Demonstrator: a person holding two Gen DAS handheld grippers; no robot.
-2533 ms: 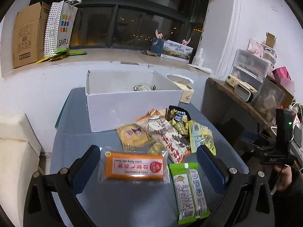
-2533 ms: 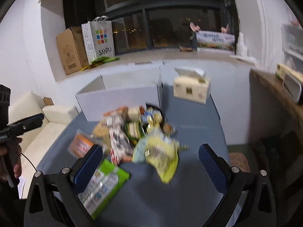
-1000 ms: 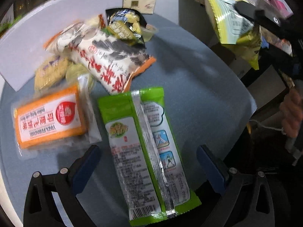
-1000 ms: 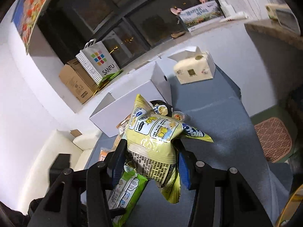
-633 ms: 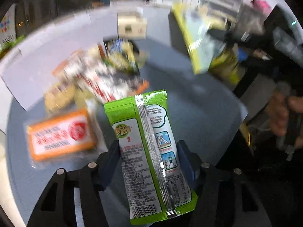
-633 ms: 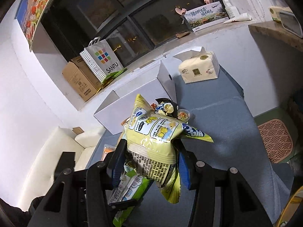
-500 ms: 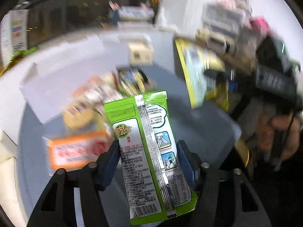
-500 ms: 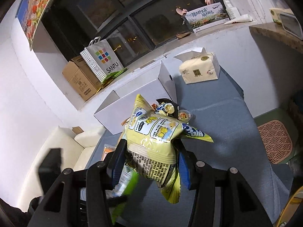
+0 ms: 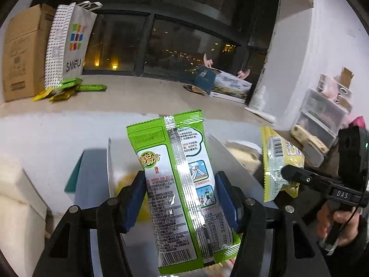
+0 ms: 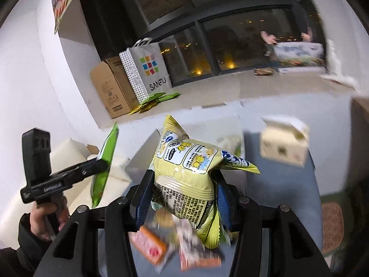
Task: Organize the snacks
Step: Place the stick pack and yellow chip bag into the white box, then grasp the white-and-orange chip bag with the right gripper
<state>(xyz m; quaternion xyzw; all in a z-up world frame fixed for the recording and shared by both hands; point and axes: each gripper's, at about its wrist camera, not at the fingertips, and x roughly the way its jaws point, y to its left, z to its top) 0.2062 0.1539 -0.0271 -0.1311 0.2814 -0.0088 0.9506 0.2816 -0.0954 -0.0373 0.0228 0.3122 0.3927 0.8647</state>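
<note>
My left gripper (image 9: 180, 196) is shut on a green snack packet (image 9: 177, 184), held upright in the air with its printed back facing me. Behind it stands the open white box (image 9: 110, 161). My right gripper (image 10: 184, 191) is shut on a pale yellow snack bag (image 10: 186, 170), lifted above the table. In the left wrist view that yellow bag (image 9: 276, 161) hangs at the right. The right wrist view shows the green packet (image 10: 105, 161) edge-on at the left. An orange packet (image 10: 150, 244) and a red-and-white packet (image 10: 193, 249) lie blurred on the blue table below.
A tissue box (image 10: 283, 145) sits at the table's right. A cardboard box (image 9: 20, 53), a white shopping bag (image 9: 69, 43) and green sachets (image 9: 66, 90) rest on the window ledge. A cream sofa (image 10: 76, 157) is at the left, a cluttered shelf (image 9: 322, 115) at the right.
The left gripper closed on the green packet and lifted it off the table toward the white box. The right gripper rose and moved forward with the yellow bag.
</note>
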